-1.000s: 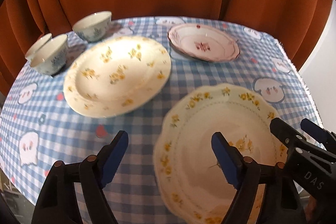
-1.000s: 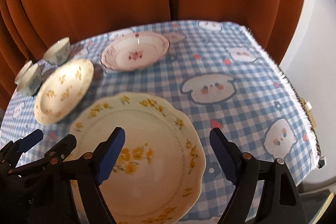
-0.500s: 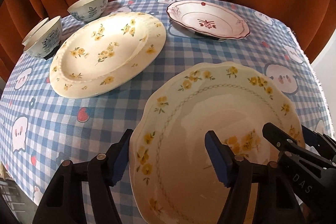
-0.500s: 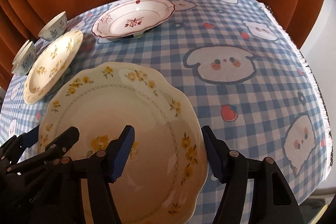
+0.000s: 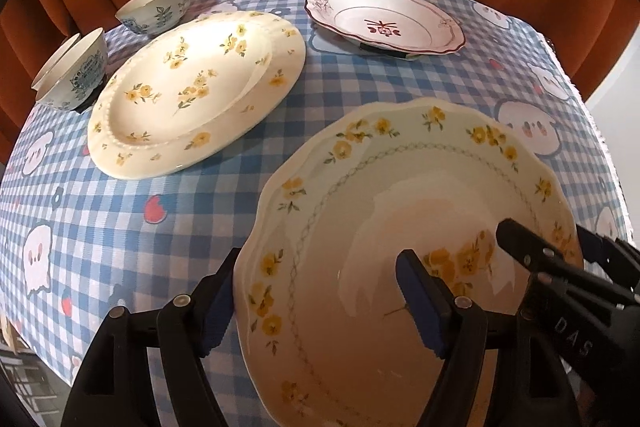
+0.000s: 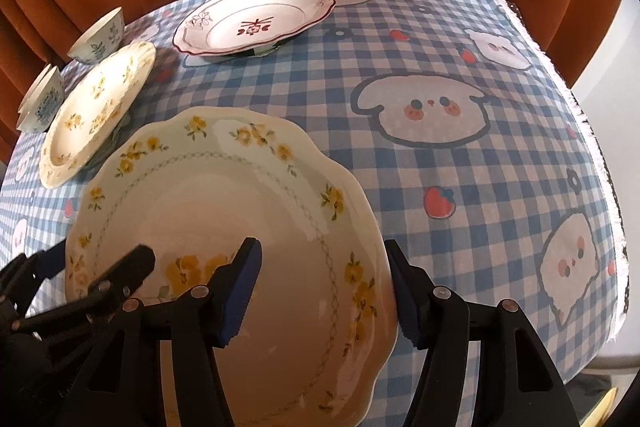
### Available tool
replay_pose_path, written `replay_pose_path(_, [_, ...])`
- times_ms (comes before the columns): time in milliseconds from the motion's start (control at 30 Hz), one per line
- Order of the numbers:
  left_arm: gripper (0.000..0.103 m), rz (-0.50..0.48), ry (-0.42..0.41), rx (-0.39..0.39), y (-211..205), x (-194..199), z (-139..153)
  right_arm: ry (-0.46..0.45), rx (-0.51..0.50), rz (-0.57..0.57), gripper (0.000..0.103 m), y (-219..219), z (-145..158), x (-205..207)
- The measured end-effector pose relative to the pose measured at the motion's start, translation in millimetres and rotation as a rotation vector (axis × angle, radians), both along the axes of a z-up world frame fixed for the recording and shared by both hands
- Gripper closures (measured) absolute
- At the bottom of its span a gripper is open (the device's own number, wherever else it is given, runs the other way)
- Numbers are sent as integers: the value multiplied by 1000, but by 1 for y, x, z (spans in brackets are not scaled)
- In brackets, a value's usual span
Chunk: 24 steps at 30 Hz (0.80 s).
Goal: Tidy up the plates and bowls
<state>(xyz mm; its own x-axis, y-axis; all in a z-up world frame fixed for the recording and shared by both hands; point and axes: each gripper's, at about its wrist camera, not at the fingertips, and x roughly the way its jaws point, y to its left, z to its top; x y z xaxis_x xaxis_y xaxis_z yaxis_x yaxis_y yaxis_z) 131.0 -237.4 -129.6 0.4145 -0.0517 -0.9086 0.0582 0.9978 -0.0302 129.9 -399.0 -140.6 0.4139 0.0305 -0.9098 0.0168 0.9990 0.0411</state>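
Scalloped plate (image 5: pixel 400 227) sits right between both tongs, one rim in each open jaw!

Left gripper (image 5: pixel 324 303) straddles its left rim, right gripper (image 6: pixel 328 291) its right; neither is clamped. The stacked plates (image 5: pixel 192 95) wait ahead-left.

Checked-cloth table (image 5: pixel 200 219) w/ 3 plates (image 5: pixel 192 95), 3 bowls (image 5: pixel 156 7) on it
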Motion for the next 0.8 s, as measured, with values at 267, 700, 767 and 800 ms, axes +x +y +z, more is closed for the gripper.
replay_pose_path(267, [27, -25, -37, -11, 33, -11, 17, -43, -13, -5, 37, 28, 19, -15])
replay_pose_path(700, [27, -59, -66, -30, 140, -22, 37, -74, -18, -47, 37, 130, 41, -32])
replay_pose_path(767, [27, -63, -66, -32, 158, -22, 38, -78, -18, -50, 37, 149, 43, -34])
replay_pose_path(800, [27, -64, -67, -34, 167, -21, 38, -79, -19, -51, 37, 158, 44, -35])
